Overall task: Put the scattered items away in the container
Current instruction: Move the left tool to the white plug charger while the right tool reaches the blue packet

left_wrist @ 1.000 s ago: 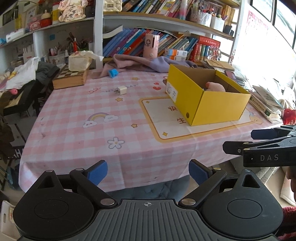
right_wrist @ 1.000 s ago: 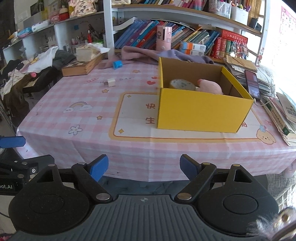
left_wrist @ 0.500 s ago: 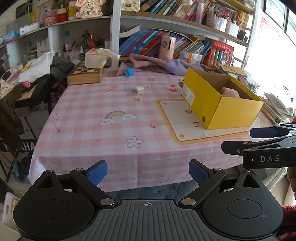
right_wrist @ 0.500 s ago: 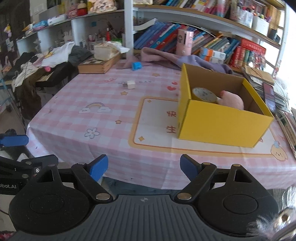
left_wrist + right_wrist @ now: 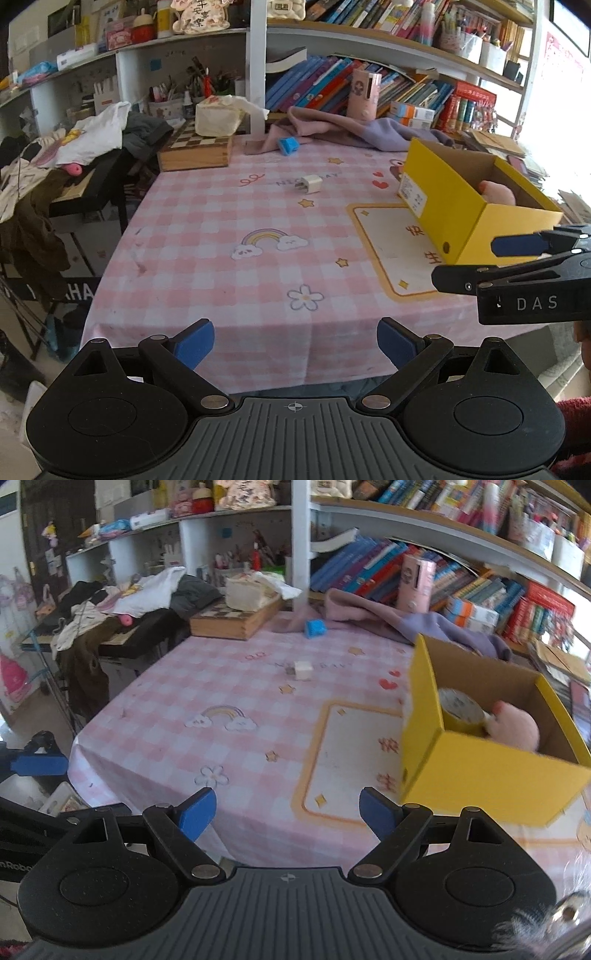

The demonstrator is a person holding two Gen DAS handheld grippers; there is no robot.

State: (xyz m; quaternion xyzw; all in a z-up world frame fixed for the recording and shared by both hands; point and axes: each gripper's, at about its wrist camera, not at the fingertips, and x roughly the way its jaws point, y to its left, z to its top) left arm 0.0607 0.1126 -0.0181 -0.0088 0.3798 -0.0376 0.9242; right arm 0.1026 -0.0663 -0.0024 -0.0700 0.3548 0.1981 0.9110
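A yellow cardboard box [image 5: 454,206] [image 5: 480,771] stands on the right of the pink checked table [image 5: 229,221]. It holds a pink plush toy [image 5: 515,727] and a roll of tape [image 5: 460,709]. A small white charger plug [image 5: 310,184] [image 5: 303,670] lies mid-table. A blue block [image 5: 288,145] [image 5: 315,628] sits at the far edge beside a pink and purple cloth. My left gripper [image 5: 295,341] is open and empty off the table's near edge. My right gripper [image 5: 287,812] is open and empty over the near edge, left of the box; it also shows in the left wrist view [image 5: 517,258].
A wooden chess box [image 5: 195,147] with a tissue pack [image 5: 218,116] on it stands at the far left corner. A pink bottle [image 5: 365,92] and bookshelves stand behind. Clothes lie piled on a black stand [image 5: 74,155] to the left. Books are stacked to the right [image 5: 561,664].
Both views have swung left: the box has slid rightward in frame and the left side of the table shows more. Both grippers stay open and empty.
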